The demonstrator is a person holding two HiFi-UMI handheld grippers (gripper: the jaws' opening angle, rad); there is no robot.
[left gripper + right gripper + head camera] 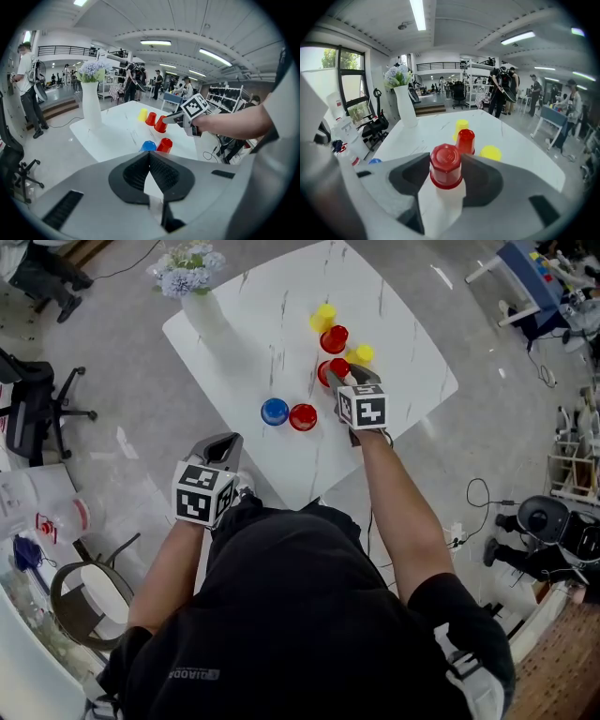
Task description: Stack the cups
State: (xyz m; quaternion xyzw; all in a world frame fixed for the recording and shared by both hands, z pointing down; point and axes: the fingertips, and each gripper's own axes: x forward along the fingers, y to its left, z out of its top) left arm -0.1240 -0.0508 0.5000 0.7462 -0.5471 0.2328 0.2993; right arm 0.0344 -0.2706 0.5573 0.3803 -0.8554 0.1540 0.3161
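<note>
1. Head view: only this view shows all six cups. R gripper [349, 379] is over the mid part of the white marble-look table [403, 324], closed on an upturned red cup [328, 371]. The blue cup [275, 412] sits nearer, to the left. L gripper [223, 446] hangs off the near-left edge.
2. Left gripper view: L gripper [150, 157] has ribbed dark pads meeting at the tips, w/ nothing between. A tall smooth white vase [91, 108] stands far left.
3. Right gripper view: R gripper [446, 177] jaws press both sides of the red cup [446, 164]. It is glossy plastic w/ a faceted base up, a detail seen only here. A yellow cup [491, 152] lies beyond to the right.
</note>
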